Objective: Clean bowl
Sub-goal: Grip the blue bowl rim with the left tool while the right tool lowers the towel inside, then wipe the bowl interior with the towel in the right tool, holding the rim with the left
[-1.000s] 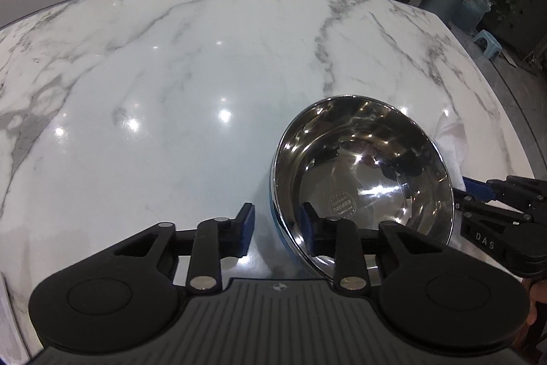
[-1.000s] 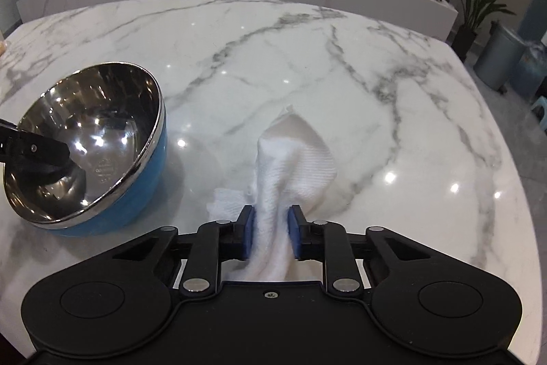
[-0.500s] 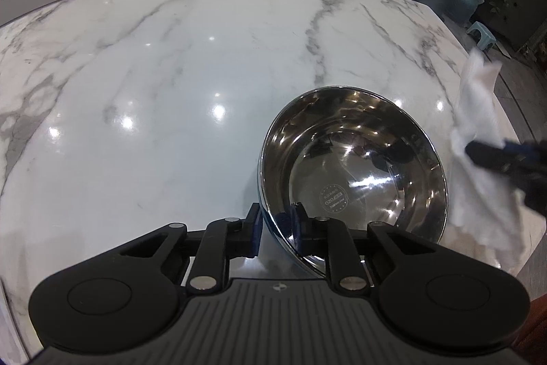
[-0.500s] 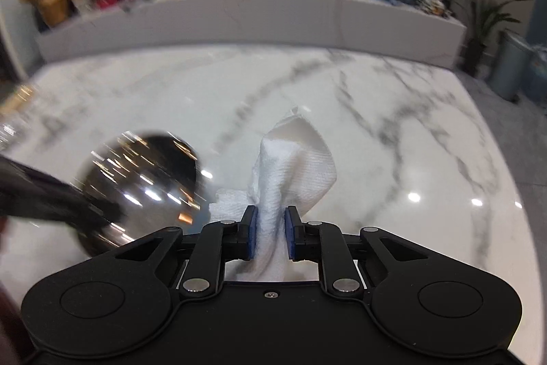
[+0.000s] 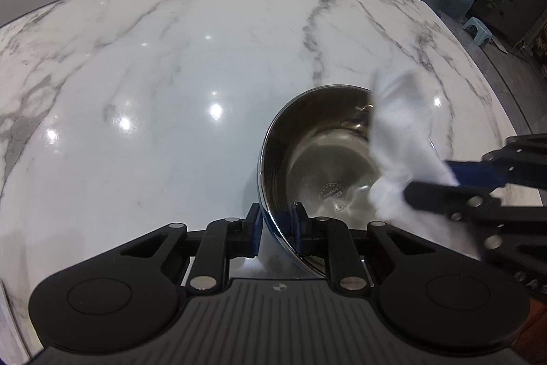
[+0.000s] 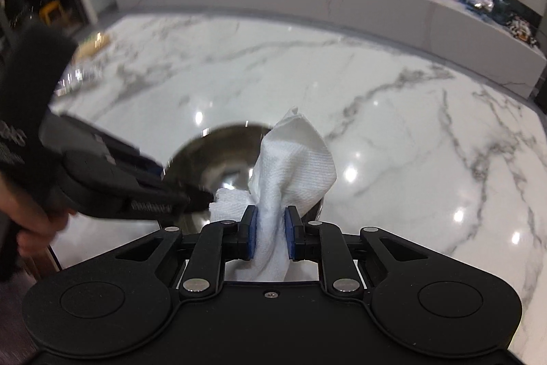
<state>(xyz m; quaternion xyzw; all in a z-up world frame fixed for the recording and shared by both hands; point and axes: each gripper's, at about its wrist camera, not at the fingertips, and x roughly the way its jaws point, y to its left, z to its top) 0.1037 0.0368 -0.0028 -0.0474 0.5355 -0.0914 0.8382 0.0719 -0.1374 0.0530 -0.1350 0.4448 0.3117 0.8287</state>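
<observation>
Left gripper [image 5: 275, 228] clamped on near rim of stainless steel bowl [image 5: 328, 166]: one blue pad outside wall, one inside. Right gripper [image 6: 270, 236] closed on white paper towel [image 6: 294, 156], bunched between pads, loose end standing free. Bowl seen resting on marble table [image 5: 171, 74], blue outer shell glimpsed at rim. Towel held over bowl's right side; contact with steel cannot be told, view blurred. Risks judged: bowl slid or tipped by wiping push against thin rim pinch; towel pulled from pads by drag; grippers collided, being close together.
</observation>
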